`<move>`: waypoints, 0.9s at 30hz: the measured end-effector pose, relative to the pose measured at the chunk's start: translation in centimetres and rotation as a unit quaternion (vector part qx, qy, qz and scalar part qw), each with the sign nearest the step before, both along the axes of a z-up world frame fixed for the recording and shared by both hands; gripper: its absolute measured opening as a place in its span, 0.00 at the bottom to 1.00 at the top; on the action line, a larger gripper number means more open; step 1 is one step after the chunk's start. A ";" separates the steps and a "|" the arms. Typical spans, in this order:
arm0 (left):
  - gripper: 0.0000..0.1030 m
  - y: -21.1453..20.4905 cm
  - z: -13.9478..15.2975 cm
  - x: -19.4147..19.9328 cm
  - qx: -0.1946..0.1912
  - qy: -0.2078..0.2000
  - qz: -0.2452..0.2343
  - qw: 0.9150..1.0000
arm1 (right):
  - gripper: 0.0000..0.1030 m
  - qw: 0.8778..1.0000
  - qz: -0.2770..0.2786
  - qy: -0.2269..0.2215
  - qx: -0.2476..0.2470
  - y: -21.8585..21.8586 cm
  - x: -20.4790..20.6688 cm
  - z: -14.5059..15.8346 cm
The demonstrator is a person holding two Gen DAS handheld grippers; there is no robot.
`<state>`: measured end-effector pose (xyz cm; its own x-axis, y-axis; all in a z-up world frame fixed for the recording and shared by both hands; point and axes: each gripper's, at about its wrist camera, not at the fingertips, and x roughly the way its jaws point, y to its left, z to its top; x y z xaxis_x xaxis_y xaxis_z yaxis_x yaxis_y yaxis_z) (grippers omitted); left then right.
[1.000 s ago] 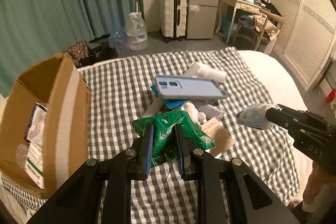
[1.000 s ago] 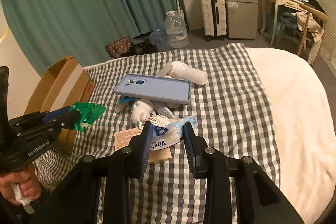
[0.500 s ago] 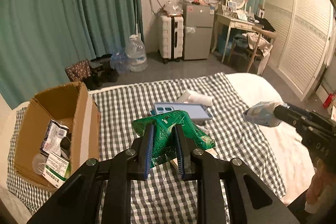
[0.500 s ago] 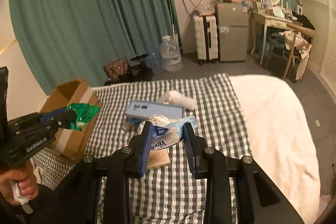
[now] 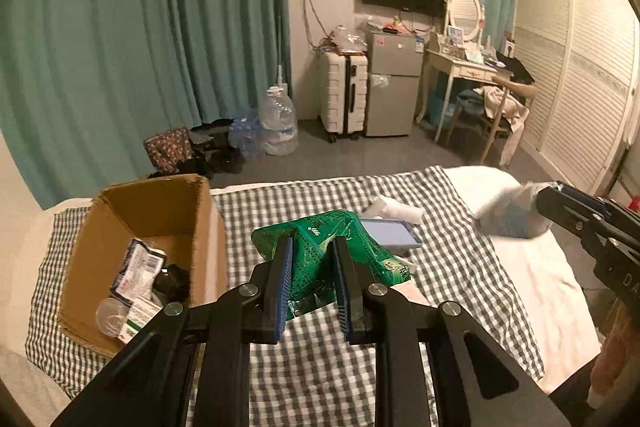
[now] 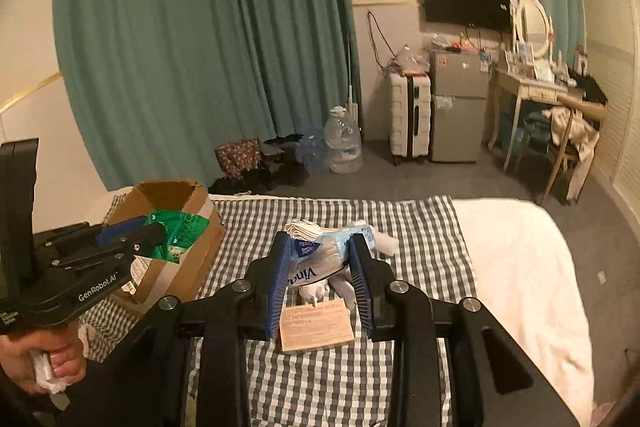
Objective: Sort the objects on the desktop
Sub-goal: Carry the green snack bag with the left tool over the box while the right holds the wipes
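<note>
In the left wrist view, a green packet (image 5: 320, 251) is pinched between the left gripper (image 5: 311, 255) pads, raised beside the open cardboard box (image 5: 160, 227), presumably for dropping in

In the right wrist view, a tissue pack (image 6: 320, 259) is clamped by the right gripper (image 6: 322, 267) above the checked cloth (image 6: 420, 227), likely bound for the same box

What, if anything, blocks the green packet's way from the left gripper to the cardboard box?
Nothing visible does. The green packet, clamped in the left gripper, hangs above the checked cloth; the open-topped cardboard box is just beside it.
</note>
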<state>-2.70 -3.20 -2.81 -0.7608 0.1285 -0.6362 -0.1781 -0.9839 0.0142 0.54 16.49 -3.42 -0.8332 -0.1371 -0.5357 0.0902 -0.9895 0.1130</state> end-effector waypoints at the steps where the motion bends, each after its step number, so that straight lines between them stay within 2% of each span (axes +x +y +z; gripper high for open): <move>1: 0.19 -0.6 0.1 0.0 0.001 0.002 0.006 1.000 | 0.26 1.000 0.005 0.005 0.001 -0.6 -0.1 0.2; 6: 0.19 -3.7 0.6 -0.1 0.009 0.007 0.023 1.000 | 0.20 1.000 0.020 0.019 0.002 -3.1 -0.7 1.2; 7: 0.19 -4.3 0.7 -0.1 0.009 0.009 0.026 1.000 | 0.05 0.999 0.023 0.022 0.004 -3.6 -0.7 1.3; 8: 0.19 -4.9 0.7 -0.2 0.009 0.010 0.029 0.999 | 0.01 0.999 0.027 0.025 0.005 -4.2 -0.8 1.5; 12: 0.19 -7.4 0.5 -0.3 0.011 0.012 0.043 0.999 | 0.01 0.999 0.043 0.019 0.020 -6.6 -1.7 1.5; 16: 0.19 -10.0 -0.2 -0.3 0.007 0.011 0.058 0.998 | 0.01 0.999 0.044 0.011 0.021 -7.4 -2.6 0.3; 18: 0.19 -11.4 -0.9 -0.8 0.004 0.006 0.070 0.997 | 0.01 0.998 0.051 -0.013 0.015 -7.8 -3.3 -1.4; 22: 0.19 -13.6 -2.5 -1.3 0.009 -0.008 0.091 0.996 | 0.03 0.995 0.053 -0.068 0.040 -9.1 -4.9 -6.1; 24: 0.19 -14.4 -3.5 -1.4 0.009 -0.017 0.098 0.995 | 0.09 0.992 0.058 -0.107 0.038 -9.7 -5.4 -9.3; 26: 0.19 -14.9 -4.4 -1.5 0.007 -0.027 0.102 0.994 | 0.22 0.987 0.059 -0.142 0.038 -10.2 -5.8 -12.3; 27: 0.19 -14.9 -4.6 -1.6 0.006 -0.030 0.103 0.994 | 0.25 0.986 0.058 -0.155 0.037 -10.2 -5.7 -13.5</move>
<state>-4.27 -18.10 -7.44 -0.7327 -0.0184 -0.6803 0.0278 -0.9996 -0.0029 -5.12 6.30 -16.97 -0.6090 -0.1731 -0.7741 0.1761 -0.9811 0.0809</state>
